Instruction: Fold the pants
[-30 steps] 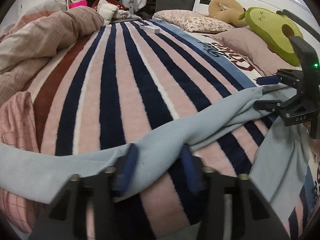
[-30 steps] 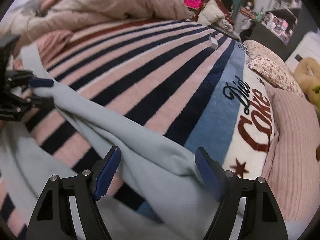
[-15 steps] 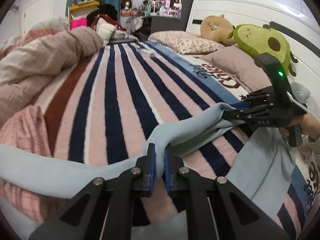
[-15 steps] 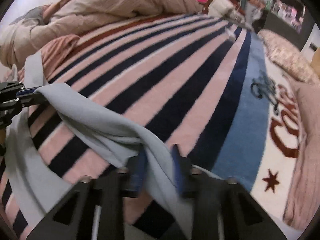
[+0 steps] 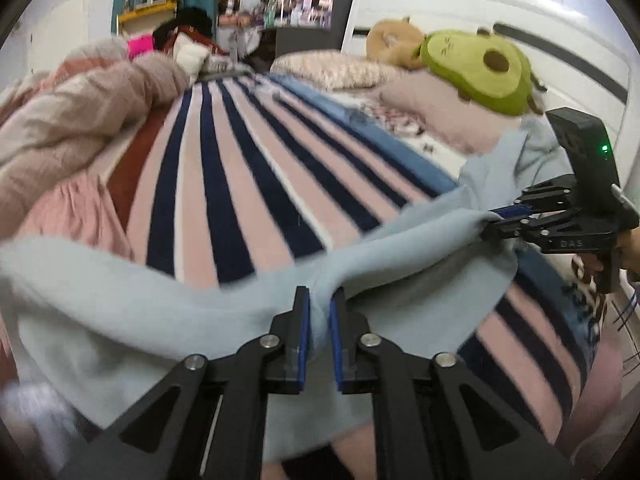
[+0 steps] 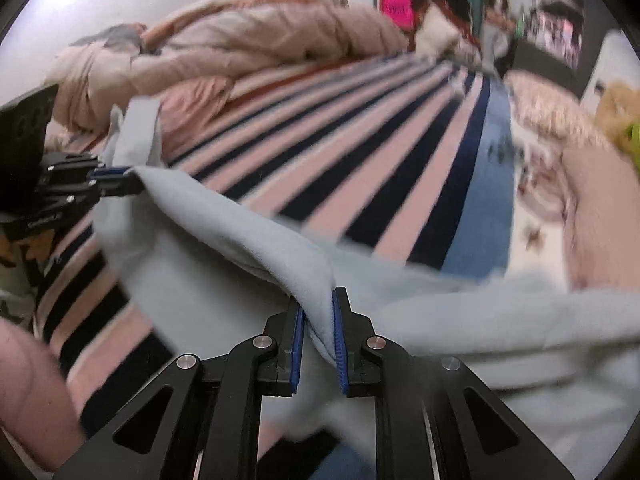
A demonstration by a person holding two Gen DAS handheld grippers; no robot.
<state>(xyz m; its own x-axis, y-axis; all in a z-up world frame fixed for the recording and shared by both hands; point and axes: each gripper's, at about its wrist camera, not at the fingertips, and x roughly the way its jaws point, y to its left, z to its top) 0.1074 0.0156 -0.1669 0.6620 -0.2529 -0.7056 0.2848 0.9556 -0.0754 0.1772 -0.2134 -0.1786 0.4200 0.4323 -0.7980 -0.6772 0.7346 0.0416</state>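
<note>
Your left tongs (image 5: pixel 319 320) grip a pinch of the pale blue pants (image 5: pixel 168 312) raised over the striped bed (image 5: pixel 240 168), and in the right view your right tongs (image 6: pixel 319 328) clamp the same edge, so carry both across level, keeping it taut

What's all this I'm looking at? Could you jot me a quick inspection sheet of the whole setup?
Surface: striped blanket on a bed.
Job's things: light blue pants, lifted along one edge.
Clutter: bunched pink duvet, avocado plush, pillows.
Grippers: left claw and right claw both shut on the pants.
Cables: nothing seen.
Surroundings: white headboard, shelves, blurred.
</note>
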